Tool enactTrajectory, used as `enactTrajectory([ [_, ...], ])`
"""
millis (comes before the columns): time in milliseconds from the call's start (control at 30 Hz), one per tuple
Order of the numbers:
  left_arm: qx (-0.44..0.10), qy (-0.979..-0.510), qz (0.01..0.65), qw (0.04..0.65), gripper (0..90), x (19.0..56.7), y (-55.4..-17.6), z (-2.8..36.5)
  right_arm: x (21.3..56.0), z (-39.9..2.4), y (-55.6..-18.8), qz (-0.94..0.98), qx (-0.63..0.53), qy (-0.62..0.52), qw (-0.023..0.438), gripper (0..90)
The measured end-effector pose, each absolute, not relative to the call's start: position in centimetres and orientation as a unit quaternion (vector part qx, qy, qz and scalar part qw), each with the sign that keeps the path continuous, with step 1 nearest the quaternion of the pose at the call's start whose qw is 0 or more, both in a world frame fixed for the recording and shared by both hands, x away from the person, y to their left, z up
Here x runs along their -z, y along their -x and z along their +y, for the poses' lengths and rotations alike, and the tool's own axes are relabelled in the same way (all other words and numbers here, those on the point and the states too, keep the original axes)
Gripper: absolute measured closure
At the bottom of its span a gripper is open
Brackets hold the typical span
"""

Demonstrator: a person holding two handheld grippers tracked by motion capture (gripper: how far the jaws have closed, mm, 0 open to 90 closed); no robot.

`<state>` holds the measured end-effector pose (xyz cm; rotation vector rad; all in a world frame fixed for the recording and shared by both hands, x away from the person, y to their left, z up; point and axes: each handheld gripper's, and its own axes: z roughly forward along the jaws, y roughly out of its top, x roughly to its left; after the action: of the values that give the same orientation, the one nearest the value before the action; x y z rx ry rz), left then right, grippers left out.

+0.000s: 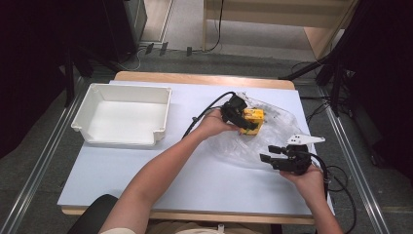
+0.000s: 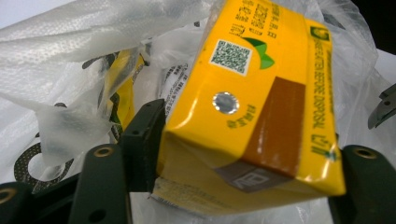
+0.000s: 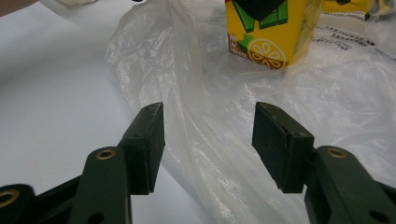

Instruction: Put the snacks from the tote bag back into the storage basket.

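Observation:
My left gripper (image 1: 245, 124) is shut on a yellow juice carton (image 1: 255, 117), held just over a clear plastic bag (image 1: 243, 146) at the table's right middle. In the left gripper view the carton (image 2: 252, 93) spans the gap between both black jaws of the left gripper (image 2: 247, 144), with crumpled bag film (image 2: 70, 37) behind it. My right gripper (image 1: 267, 153) stands open at the bag's near edge. In the right gripper view the right gripper (image 3: 210, 126) has bag film (image 3: 280, 93) lying between and past its jaws, untouched by the pads, and the carton (image 3: 268, 28) stands farther off.
An empty white tray (image 1: 80, 117) sits at the table's left. A second yellow pack (image 2: 122, 79) lies inside the bag. Bare white tabletop (image 1: 146, 180) stretches along the front and left. Cables trail from both grippers.

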<state>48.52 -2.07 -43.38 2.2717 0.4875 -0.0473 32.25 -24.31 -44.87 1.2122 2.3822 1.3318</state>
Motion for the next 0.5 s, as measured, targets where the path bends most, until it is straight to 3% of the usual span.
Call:
enactTrajectory([
  [167,-0.015,-0.905,0.176,0.386,48.4,43.15,-48.03,-2.31,44.9,-24.24,-32.32,0.794,-0.446,-0.407,0.075,45.4],
  [500,-0.009,-0.903,0.198,0.381,52.0,42.58,-48.44,-1.98,44.9,-24.1,-32.41,0.794,-0.448,-0.405,0.074,45.5],
])
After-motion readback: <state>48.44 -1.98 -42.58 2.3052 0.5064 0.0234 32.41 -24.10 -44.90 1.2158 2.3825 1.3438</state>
